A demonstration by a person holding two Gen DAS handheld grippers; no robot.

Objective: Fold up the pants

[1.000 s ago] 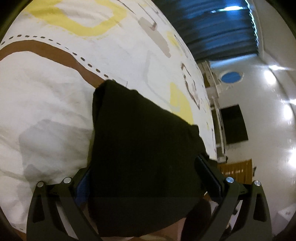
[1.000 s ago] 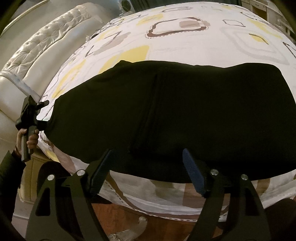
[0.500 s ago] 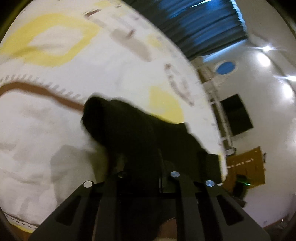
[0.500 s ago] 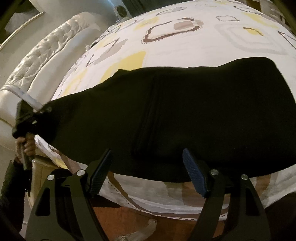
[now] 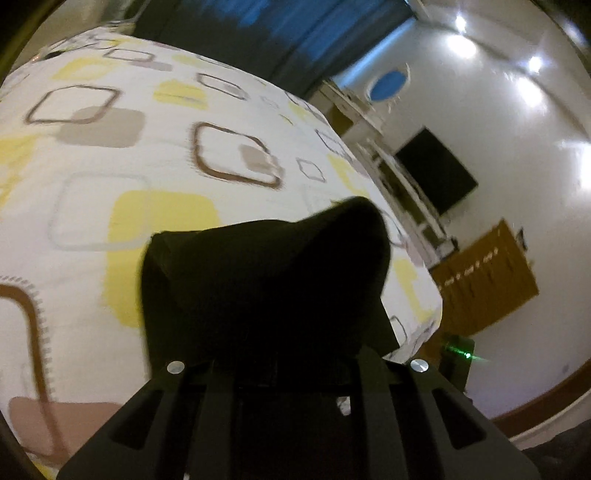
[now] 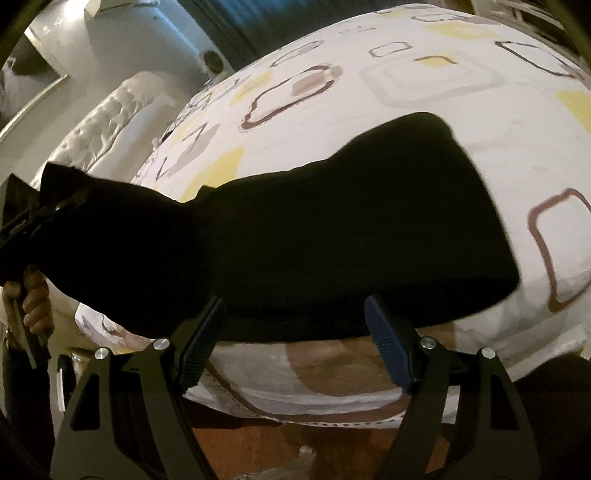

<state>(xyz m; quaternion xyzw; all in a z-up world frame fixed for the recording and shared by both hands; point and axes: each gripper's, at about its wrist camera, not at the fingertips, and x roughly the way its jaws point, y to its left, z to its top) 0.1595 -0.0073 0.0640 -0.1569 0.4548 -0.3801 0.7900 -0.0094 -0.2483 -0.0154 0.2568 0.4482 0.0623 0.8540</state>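
Observation:
The black pants [image 6: 332,236] lie folded lengthwise across the near part of the bed. My left gripper [image 5: 280,365] is shut on one end of the pants [image 5: 266,288] and holds it lifted above the bed; cloth hides its fingertips. It also shows in the right wrist view [image 6: 40,214] at the far left, with the cloth raised. My right gripper [image 6: 295,332] is open, its blue pads [image 6: 384,343] just short of the pants' near edge, holding nothing.
The bed has a white sheet [image 5: 110,166] with yellow, brown and grey squares. A padded white headboard [image 6: 99,129] is at the left. A dark screen [image 5: 436,170], wooden cabinet [image 5: 484,280] and blue curtains [image 5: 280,33] stand beyond the bed.
My left gripper closed on the pants' end and lifted it up and over the bed. The pants' left end rose from the sheet. My right gripper stayed open and moved little.

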